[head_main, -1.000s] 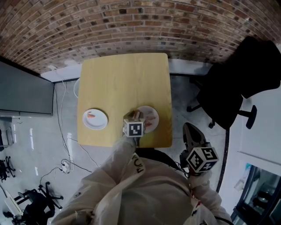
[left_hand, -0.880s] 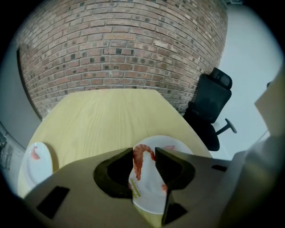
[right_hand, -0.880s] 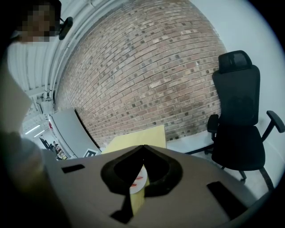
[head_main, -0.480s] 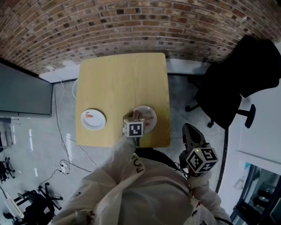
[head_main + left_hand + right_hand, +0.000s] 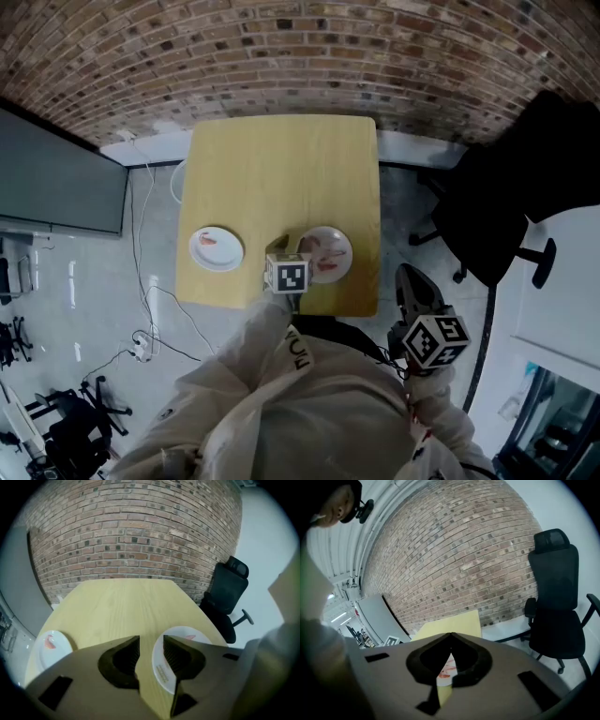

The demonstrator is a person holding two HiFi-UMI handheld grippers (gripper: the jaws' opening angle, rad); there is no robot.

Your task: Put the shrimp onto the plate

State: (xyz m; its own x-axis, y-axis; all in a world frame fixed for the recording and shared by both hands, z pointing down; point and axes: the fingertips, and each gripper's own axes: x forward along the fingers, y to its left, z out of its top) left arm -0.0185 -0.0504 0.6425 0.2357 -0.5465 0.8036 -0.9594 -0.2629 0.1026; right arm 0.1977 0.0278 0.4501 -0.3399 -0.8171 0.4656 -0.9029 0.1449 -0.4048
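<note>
Two white plates lie near the front edge of the yellow table [image 5: 281, 169]. The left plate [image 5: 217, 249] holds one orange shrimp [image 5: 212, 240]; it also shows in the left gripper view, plate [image 5: 54, 648] and shrimp [image 5: 50, 642]. The right plate [image 5: 336, 246] holds reddish shrimp pieces [image 5: 326, 260]. My left gripper [image 5: 279, 246] hovers just left of the right plate [image 5: 187, 633], open [image 5: 151, 639] with only bare table between its jaws. My right gripper [image 5: 405, 274] hangs off the table's right side, jaw tips touching [image 5: 450, 634], empty.
A brick wall runs behind the table. A black office chair [image 5: 506, 206] stands to the right, also seen in the right gripper view [image 5: 555, 597]. A grey panel [image 5: 56, 183] and cables [image 5: 150, 281] are on the floor at the left.
The head view has shifted, so the table sits further right in the picture. My left gripper has drawn slightly left, off the right plate's left edge. The right gripper has stayed put.
</note>
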